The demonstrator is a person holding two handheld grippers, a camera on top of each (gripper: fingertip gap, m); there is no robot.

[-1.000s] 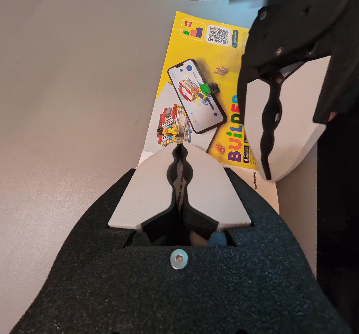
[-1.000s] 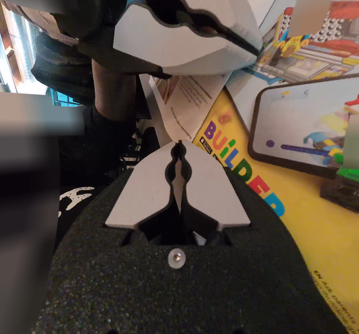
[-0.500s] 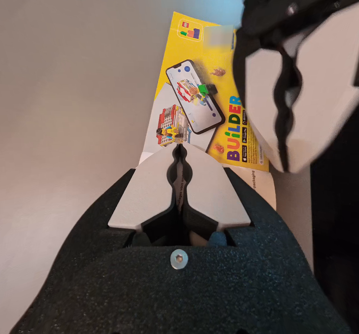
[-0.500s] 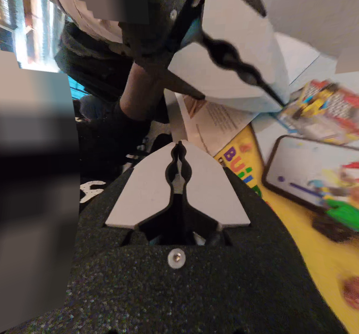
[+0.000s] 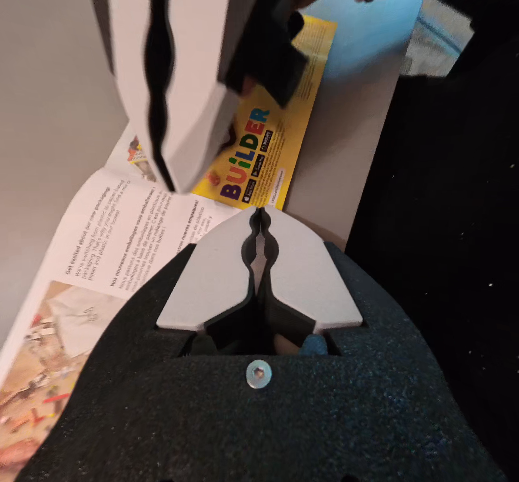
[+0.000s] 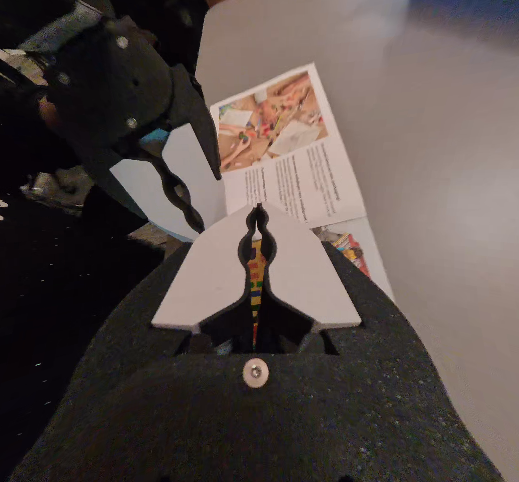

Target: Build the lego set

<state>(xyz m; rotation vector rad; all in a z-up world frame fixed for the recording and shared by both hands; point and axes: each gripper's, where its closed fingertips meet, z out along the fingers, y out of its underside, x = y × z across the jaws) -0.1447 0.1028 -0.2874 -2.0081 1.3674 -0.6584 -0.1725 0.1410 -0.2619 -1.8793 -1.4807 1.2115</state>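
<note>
Both sets of jaws are closed on nothing. The left gripper point(image 5: 259, 209) sits lower centre, tips at the near edge of the printed leaflet point(image 5: 134, 232) on the grey table point(image 5: 50, 81). The right gripper point(image 5: 168, 185) hangs above the leaflet, upper left. In my judgement, keep tips low and the paper flat.

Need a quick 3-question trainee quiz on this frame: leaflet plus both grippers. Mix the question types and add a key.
1. True or false: the leaflet is rolled into a tube and stands upright on the grey table.
2. Which colour is the leaflet panel just ahead of the left gripper? A yellow, B red, C green.
3. Fill in: the jaws of the left gripper and of the right gripper both stand ___.

Key: 1 false, it lies unfolded and flat; 2 A; 3 closed.
</note>
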